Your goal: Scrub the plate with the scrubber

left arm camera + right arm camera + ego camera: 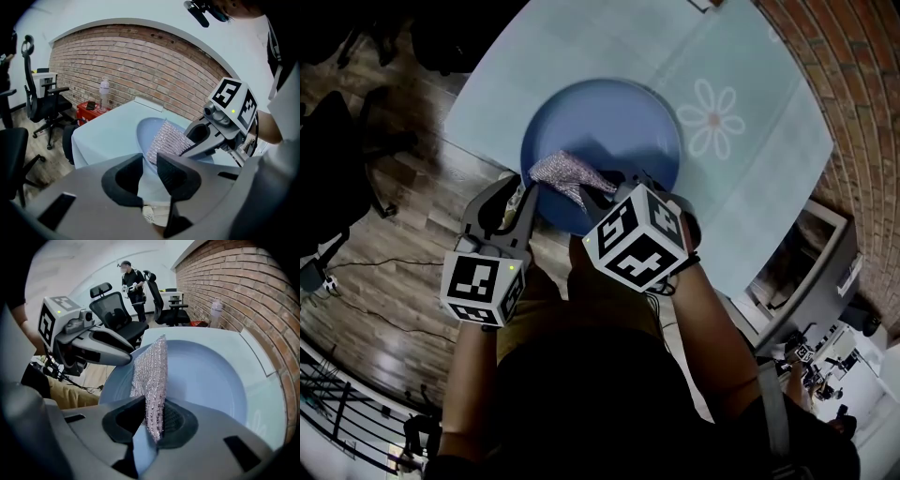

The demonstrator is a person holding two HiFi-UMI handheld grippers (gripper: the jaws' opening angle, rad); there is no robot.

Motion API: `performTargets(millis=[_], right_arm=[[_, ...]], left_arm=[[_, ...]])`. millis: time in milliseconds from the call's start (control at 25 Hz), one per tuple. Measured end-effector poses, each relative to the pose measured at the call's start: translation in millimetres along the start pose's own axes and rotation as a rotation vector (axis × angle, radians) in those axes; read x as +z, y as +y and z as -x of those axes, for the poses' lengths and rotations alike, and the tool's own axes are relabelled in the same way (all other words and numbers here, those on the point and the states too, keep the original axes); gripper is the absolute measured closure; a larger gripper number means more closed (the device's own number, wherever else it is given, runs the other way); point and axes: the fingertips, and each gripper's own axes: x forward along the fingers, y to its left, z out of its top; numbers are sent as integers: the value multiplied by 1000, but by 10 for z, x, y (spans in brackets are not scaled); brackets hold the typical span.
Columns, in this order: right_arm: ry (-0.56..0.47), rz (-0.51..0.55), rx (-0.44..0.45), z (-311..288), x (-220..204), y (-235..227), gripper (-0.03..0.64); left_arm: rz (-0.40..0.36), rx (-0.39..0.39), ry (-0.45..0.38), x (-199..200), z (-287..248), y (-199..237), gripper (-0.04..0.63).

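Though your right gripper (153, 418) is clamped on the silver mesh scrubber (562, 173), laid at the near-left rim of the blue plate (619, 122) mid-tabletop (750, 187), and your left gripper (150, 168) pinches that rim, scrubbing looks barely begun.

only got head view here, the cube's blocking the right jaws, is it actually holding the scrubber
observer: yes, the right gripper view shows its jaws shut on the scrubber.
operator: and the left one
observer: the left gripper has the plate rim between its jaws; it looks clamped.
operator: anything else around
observer: a bottle stands by the brick wall.
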Motion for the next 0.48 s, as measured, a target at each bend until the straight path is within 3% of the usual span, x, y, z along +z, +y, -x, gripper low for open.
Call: performTargets(millis=[160,480], right_arm=[[-37,-38,-31,-40,169,-220,525],[-91,-72,-212,76,180,-798,525]], left_arm=[[-5,-7,2,2,3,2,492],[-5,-16,6,-2,-4,-9,492]])
